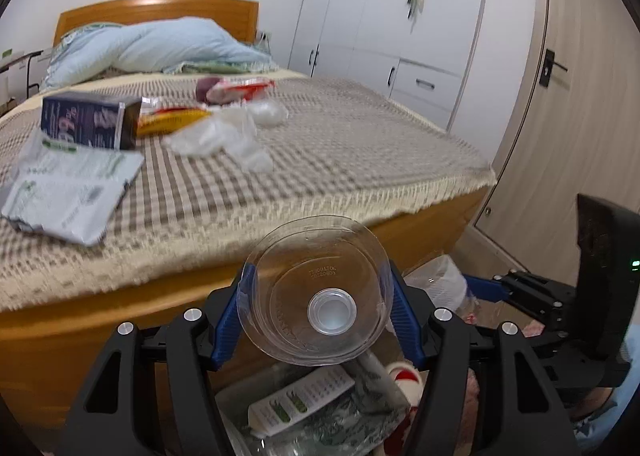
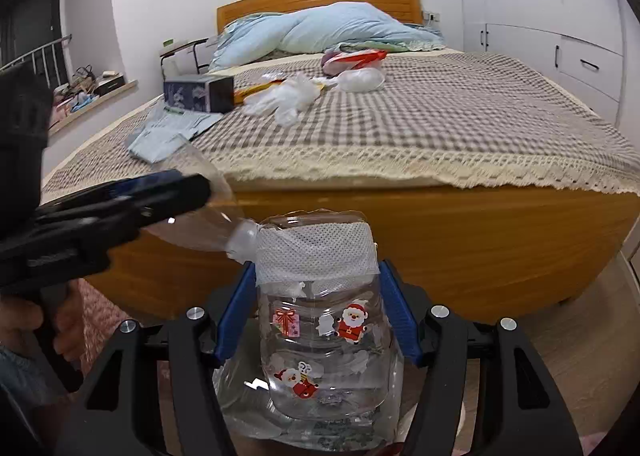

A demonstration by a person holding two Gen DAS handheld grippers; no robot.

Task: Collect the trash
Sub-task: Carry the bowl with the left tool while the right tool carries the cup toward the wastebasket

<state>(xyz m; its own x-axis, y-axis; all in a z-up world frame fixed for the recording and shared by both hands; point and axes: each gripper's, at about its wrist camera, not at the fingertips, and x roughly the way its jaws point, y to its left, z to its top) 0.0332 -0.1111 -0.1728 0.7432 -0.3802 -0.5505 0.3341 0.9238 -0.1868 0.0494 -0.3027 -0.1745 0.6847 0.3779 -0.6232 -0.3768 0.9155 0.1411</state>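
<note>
Santa stickers on jar [image 2: 324, 332]; blue box [image 1: 90, 119] print perhaps "99%".

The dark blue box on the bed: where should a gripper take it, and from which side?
Grip the dark blue box across its narrow end face, coming from the foot of the bed. It lies flat on its long side, that end nearest, with wrappers crowding behind.

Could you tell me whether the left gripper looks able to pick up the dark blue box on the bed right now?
Probably not: the left gripper is already shut on a clear plastic bottle, so the dark blue box would have to wait.
</note>
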